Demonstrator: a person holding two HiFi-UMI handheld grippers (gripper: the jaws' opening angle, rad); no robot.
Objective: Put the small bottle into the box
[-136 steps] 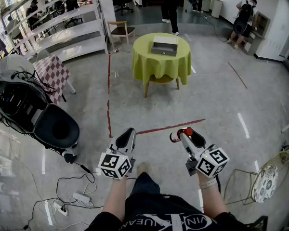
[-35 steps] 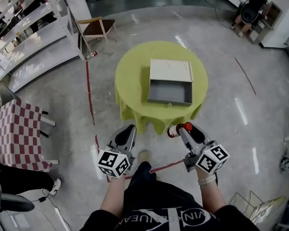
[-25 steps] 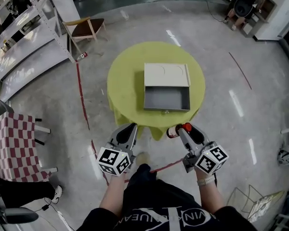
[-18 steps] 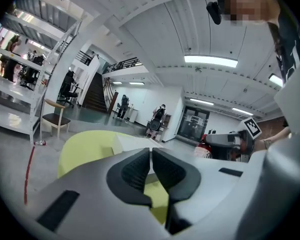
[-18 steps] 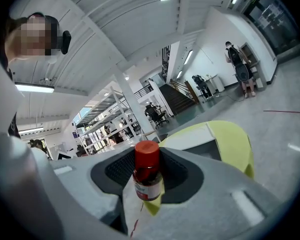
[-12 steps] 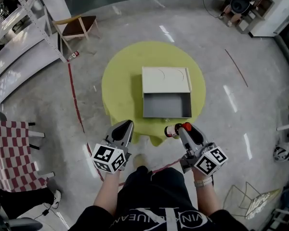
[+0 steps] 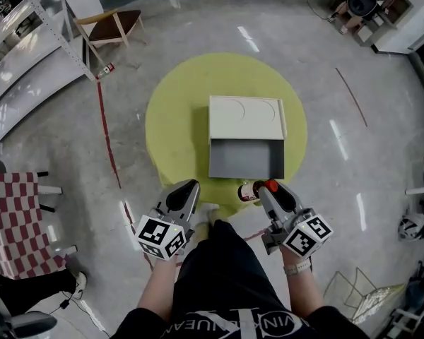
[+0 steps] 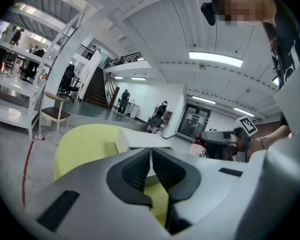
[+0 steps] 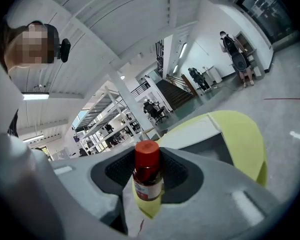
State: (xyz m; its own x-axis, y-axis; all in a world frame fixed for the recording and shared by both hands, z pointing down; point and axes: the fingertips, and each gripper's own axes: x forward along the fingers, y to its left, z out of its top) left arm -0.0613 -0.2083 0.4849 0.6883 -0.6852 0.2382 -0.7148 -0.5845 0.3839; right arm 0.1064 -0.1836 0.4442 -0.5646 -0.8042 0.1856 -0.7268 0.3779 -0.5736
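You stand at the yellow table (image 7: 177, 119), which has drawn in under your grippers since a second ago, and the open box (image 7: 244, 159) on it lies empty. Your left gripper (image 7: 186, 189) hangs clenched on nothing. Your right gripper (image 7: 267, 188) grasps the red-capped bottle (image 9: 148, 176), just short of the box's near wall. The carry looks nearly done; placing the bottle inside and letting go remain.

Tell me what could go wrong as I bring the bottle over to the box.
1. The bottle sticks out sideways from the right hand-held gripper, so it may clip the near wall of the box.
2. Released from too high, it could tip or bounce out.
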